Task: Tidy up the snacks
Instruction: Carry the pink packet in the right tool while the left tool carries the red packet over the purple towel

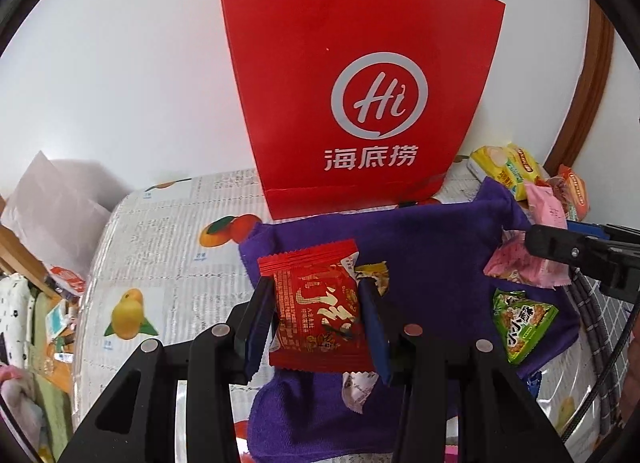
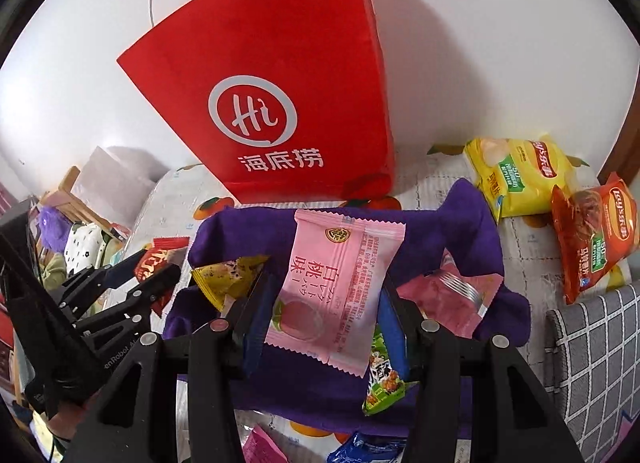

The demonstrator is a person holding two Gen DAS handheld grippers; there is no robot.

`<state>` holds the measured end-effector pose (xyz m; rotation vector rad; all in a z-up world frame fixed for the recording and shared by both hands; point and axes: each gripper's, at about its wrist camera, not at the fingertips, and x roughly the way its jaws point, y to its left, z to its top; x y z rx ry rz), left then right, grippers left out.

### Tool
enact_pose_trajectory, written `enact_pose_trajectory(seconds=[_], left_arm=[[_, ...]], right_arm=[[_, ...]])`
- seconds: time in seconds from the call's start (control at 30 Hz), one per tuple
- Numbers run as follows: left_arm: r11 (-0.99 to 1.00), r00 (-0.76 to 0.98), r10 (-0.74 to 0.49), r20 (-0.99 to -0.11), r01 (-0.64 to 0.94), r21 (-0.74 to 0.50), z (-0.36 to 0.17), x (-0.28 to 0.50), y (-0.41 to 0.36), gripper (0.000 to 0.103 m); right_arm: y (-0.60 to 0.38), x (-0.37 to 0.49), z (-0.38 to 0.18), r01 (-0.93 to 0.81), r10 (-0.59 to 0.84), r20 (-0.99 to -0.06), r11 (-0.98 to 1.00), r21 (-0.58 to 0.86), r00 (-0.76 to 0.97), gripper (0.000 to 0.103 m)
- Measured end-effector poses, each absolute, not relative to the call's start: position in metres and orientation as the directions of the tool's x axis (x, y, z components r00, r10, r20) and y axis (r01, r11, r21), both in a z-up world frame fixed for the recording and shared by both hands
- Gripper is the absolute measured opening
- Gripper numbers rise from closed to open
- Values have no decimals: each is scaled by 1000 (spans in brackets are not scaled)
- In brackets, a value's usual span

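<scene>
My left gripper (image 1: pixel 316 315) is shut on a red snack packet (image 1: pixel 318 311) and holds it above the purple cloth (image 1: pixel 432 247). My right gripper (image 2: pixel 326 303) is shut on a pink peach snack packet (image 2: pixel 336 287) above the same purple cloth (image 2: pixel 460 219). A tall red paper bag (image 1: pixel 360 83) stands upright behind the cloth, and it also shows in the right wrist view (image 2: pixel 280 83). On the cloth lie a green packet (image 1: pixel 520 327), a yellow packet (image 2: pixel 224 279), another pink packet (image 2: pixel 452 295) and a white candy (image 1: pixel 358 387).
A yellow chip bag (image 2: pixel 516 175) and an orange-red chip bag (image 2: pixel 592 235) lie at the right on the fruit-print table cover (image 1: pixel 160 263). A grey checked cushion (image 2: pixel 592 363) sits far right. A blue packet (image 2: pixel 368 447) lies near the front. Clutter fills the left side.
</scene>
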<state>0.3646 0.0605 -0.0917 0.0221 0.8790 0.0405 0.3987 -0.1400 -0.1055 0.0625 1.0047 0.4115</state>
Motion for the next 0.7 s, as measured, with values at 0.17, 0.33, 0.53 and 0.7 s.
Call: enact_pose_trajectory(seconds=[0.17, 0.33, 0.53, 0.7], left_arm=[[998, 655, 64, -753, -32, 57, -86, 360, 58, 41], [998, 655, 57, -754, -22, 56, -85, 359, 57, 41], [999, 653, 48, -756, -21, 46, -85, 359, 57, 41], [999, 650, 33, -760, -13, 32, -86, 359, 56, 41]], right_arm=[[-141, 398, -104, -307, 344, -808, 928, 213, 478, 50], [-138, 398, -107, -313, 332, -816, 929, 197, 473, 50], [-141, 406, -117, -290, 310, -842, 937, 193, 441, 50], [-142, 408, -122, -274, 246, -859, 953, 129, 450, 50]])
